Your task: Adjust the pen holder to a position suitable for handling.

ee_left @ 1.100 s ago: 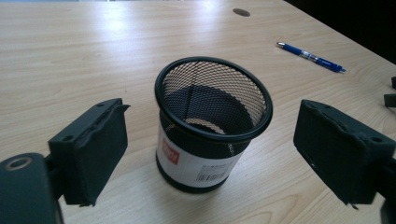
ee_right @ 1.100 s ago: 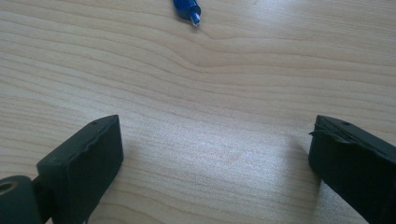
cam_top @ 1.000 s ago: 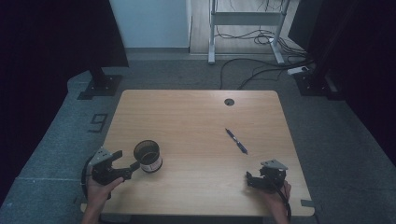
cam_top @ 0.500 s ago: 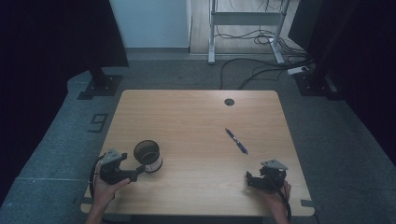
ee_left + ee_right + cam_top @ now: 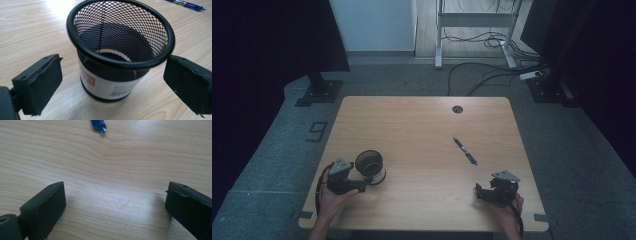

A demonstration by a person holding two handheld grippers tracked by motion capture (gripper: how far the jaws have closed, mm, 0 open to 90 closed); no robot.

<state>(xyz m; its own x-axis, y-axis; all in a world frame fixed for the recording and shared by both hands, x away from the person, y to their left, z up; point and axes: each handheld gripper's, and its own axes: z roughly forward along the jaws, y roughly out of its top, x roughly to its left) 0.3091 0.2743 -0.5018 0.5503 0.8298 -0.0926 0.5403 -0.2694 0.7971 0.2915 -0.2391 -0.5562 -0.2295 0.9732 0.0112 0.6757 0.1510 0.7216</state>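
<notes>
A black wire-mesh cup (image 5: 370, 166) with a white label stands upright near the table's front left. In the left gripper view the mesh cup (image 5: 117, 47) sits between my left gripper's (image 5: 113, 75) open jaws, one pad on each side and neither touching. From above, my left gripper (image 5: 361, 183) points right at the cup's base. A blue pen (image 5: 465, 151) lies right of centre. My right gripper (image 5: 482, 191) rests open near the front right. In the right gripper view the pen's tip (image 5: 99, 125) lies well beyond my right gripper (image 5: 115, 195), with bare wood between the jaws.
The wooden table (image 5: 422, 125) has a round cable hole (image 5: 457, 109) near its far edge. Grey carpet surrounds it, with floor cables (image 5: 492, 75) and a metal frame (image 5: 472, 20) behind. Dark panels stand at both sides.
My left gripper has slid right toward the mesh cup, so its jaws now flank the cup. The cup, the pen and the right gripper have stayed put.
</notes>
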